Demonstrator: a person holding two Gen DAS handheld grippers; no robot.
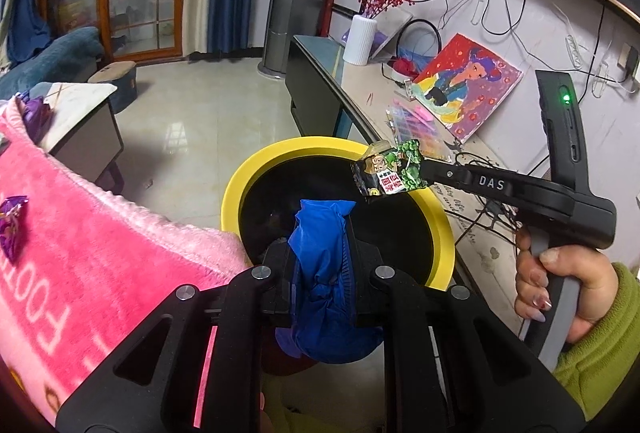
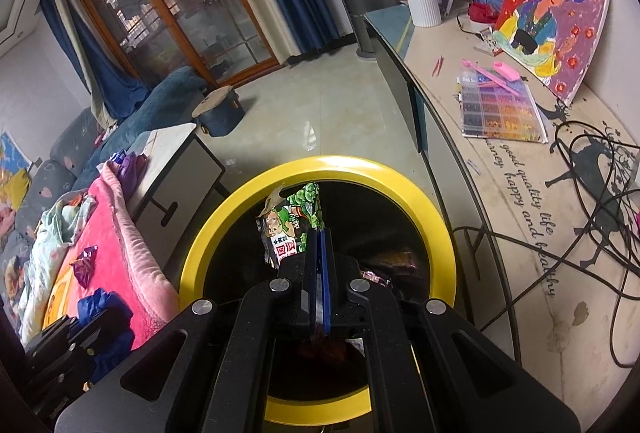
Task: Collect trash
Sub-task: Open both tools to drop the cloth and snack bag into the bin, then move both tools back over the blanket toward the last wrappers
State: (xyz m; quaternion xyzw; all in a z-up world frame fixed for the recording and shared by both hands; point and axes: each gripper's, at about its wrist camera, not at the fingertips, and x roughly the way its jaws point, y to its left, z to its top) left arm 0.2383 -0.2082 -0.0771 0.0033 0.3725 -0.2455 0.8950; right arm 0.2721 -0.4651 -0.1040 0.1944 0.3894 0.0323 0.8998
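Observation:
A yellow-rimmed bin (image 1: 256, 169) with a black inside stands on the floor beside the bed. My left gripper (image 1: 322, 233) is shut on a crumpled blue plastic bag (image 1: 320, 273), held over the bin's near edge. My right gripper (image 2: 318, 233) is shut on a green snack wrapper (image 2: 290, 223), which hangs over the bin (image 2: 224, 217) opening. From the left wrist view the right gripper (image 1: 428, 169) reaches in from the right with the wrapper (image 1: 390, 169) at its tip, a hand in a green sleeve on its handle. The blue bag (image 2: 102, 313) shows at lower left in the right wrist view.
A pink blanket (image 1: 80, 233) with purple wrappers (image 1: 12, 229) lies left of the bin. A long TV cabinet (image 2: 520, 173) on the right carries a painting, a bead box, a white vase and loose black cables. Wrappers lie inside the bin (image 2: 384, 265). A small table (image 2: 176, 161) stands behind.

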